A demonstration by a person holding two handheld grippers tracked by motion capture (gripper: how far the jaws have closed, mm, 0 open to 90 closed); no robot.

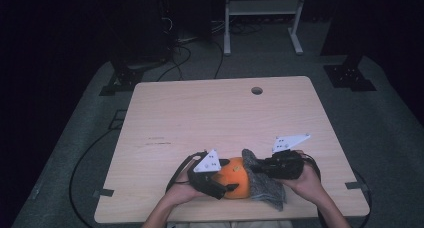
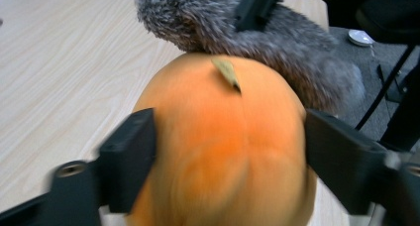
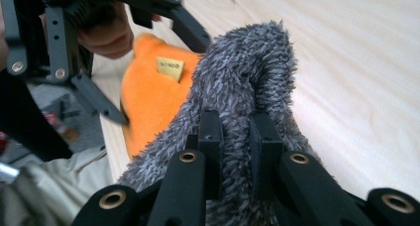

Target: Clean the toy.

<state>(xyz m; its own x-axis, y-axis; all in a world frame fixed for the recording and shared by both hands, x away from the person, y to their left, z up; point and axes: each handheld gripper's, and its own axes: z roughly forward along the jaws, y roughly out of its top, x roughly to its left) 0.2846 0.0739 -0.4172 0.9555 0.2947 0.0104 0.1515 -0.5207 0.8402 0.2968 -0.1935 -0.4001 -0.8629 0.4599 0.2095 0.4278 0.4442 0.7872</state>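
Near edge of the surface (image 1: 165, 113), seen from the high view: orange plush pumpkin (image 1: 235, 180) resting there, taken here as the landmark. Left tool (image 1: 225, 188) at the pumpkin's left side, one hand (image 1: 177, 193) behind it. In the left gripper view, jaws standing on either side of the pumpkin (image 2: 223, 146), parted, the pads beside its flanks; blur hides whether they press, though no squeeze shows in the plush. Small tan tag (image 2: 227, 72) on top of the pumpkin, just past the jaws.

Right of the pumpkin and touching it: grey fuzzy cloth (image 1: 265, 185), draped against its side and trailing down toward the near edge. Right tool (image 1: 257, 167) clamped tight on a fold of that cloth, jaws nearly together in the right gripper view with grey pile (image 3: 247, 87) bunched between them and rising above. Beyond the fold in that view, the pumpkin (image 3: 148, 97) with its yellow label (image 3: 170, 67).

Farther off from the pumpkin: round hole (image 1: 256, 90) in the surface near the far edge.
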